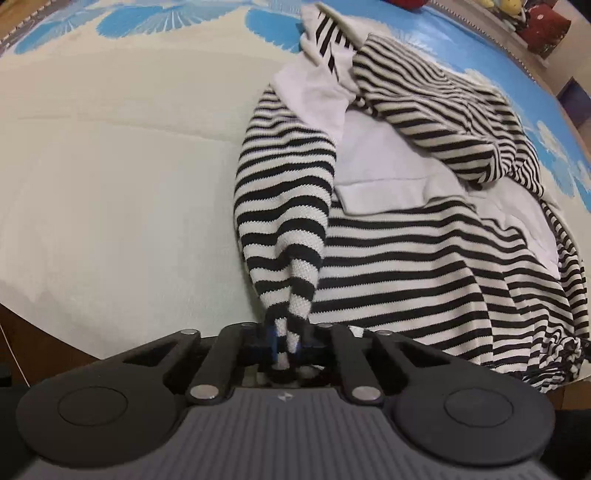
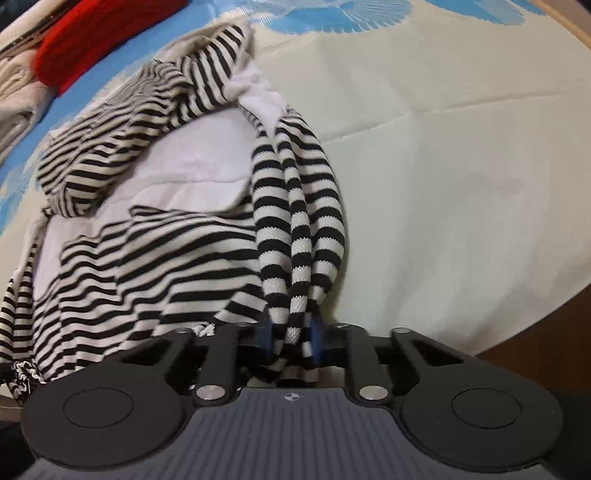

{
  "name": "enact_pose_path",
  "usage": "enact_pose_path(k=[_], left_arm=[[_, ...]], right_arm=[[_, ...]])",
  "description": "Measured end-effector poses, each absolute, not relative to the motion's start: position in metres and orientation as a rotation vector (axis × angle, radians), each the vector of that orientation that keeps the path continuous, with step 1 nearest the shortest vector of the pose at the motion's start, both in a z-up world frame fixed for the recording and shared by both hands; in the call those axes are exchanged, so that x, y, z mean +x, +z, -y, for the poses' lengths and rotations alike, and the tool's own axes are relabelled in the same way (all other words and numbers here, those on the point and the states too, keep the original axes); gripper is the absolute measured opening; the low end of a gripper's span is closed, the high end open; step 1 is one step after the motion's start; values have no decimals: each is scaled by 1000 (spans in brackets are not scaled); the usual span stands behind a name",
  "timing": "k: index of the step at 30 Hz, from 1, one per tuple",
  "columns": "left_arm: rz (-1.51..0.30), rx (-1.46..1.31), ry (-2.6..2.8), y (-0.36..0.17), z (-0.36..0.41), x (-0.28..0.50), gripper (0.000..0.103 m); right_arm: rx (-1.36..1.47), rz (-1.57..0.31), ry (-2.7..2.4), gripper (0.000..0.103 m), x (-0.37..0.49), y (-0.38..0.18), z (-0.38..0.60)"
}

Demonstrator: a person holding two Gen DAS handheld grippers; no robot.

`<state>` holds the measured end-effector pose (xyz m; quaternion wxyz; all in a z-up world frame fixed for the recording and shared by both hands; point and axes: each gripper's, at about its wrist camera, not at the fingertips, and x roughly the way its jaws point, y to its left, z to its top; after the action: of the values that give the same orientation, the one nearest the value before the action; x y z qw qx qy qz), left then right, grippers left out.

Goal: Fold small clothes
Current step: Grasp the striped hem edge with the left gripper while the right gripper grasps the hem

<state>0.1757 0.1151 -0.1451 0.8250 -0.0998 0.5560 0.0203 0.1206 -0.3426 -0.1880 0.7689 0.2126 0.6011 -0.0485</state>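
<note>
A black-and-white striped garment [image 1: 406, 251] with white panels lies crumpled on a cream mat with blue flowers [image 1: 110, 184]. In the left wrist view its striped sleeve [image 1: 280, 206] runs down into my left gripper [image 1: 286, 347], whose blue pads are shut on the bunched sleeve end. The right wrist view shows the same garment [image 2: 155, 258] on the left, and a bunched striped sleeve [image 2: 299, 229] hanging into my right gripper [image 2: 291, 339], which is shut on its end. Both grippers point steeply down near the mat's front edge.
A red item [image 2: 99, 40] and pale folded cloth [image 2: 18, 96] lie beyond the garment at the top left of the right wrist view. Red and yellow items [image 1: 543, 26] sit off the mat's far corner. Dark floor [image 2: 535, 354] shows past the mat's edge.
</note>
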Motion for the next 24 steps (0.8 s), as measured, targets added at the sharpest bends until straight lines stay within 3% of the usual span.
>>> enact_pose_path(k=[5, 10, 24], left_arm=[[-1170, -274, 46, -141, -123, 172, 10], [-1220, -264, 60, -151, -123, 175, 23], [-1218, -238, 60, -155, -119, 175, 23]], right_arm=[[499, -1267, -127, 13, 119, -180, 352], [476, -1339, -133, 28, 119, -190, 348], [427, -1343, -126, 28, 120, -191, 344]])
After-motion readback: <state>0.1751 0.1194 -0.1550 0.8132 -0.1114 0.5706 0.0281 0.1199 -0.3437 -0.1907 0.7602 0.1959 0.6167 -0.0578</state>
